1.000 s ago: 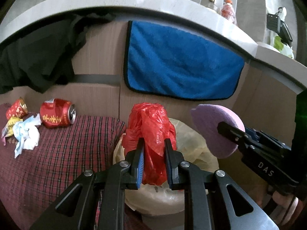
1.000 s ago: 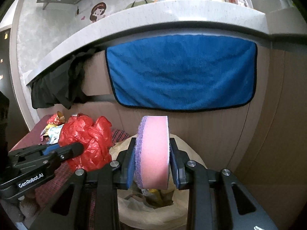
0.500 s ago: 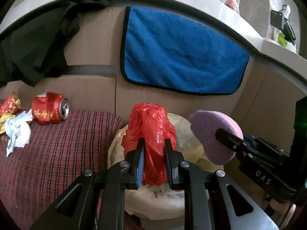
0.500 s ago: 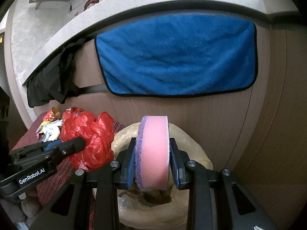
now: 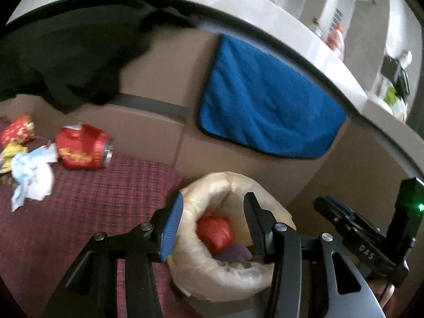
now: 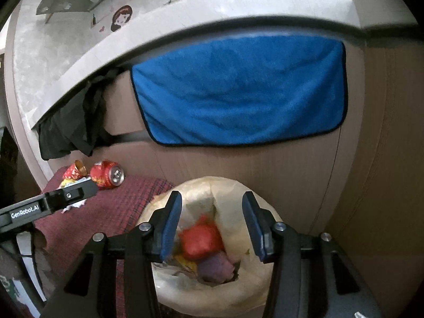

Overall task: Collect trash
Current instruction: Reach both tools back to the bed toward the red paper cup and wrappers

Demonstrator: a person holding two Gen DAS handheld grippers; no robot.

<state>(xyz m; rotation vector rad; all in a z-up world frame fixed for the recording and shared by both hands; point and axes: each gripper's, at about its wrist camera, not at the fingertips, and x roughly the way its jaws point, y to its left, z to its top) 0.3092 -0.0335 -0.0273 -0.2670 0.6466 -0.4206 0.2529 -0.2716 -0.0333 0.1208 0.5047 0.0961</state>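
While both feeds smeared a little, I could read my left gripper [image 5: 213, 224] with its jaws spread and nothing between the pads; they had just been opening. My right gripper [image 6: 212, 222] had likewise just been opening and stood released, empty. Both hung over the mouth of the trash bin [image 6: 238, 288], lined with a pale bag.

Inside it lay the red plastic bag [image 6: 200, 239], blurred, and just beside it the purple sponge [image 6: 214, 266], partly hidden by the liner's folds and by the left gripper's right finger in the left wrist view. Other scraps under them were too soft to name.

On the plaid cloth [image 5: 92, 193] to the left, well apart from the bin, 1 red can [image 5: 83, 149] lay on its side with crumpled tissue [image 5: 33, 171] just beside it. A second red can [image 5: 17, 129] sat near the frame edge, and a yellow wrapper [image 5: 9, 156] was cut off there. In the right wrist view the left gripper's finger covered most of that pile.

A blue towel [image 6: 239, 90] hung on the cabinet front under the counter edge, with a dark cloth [image 5: 66, 61] draped to its left.
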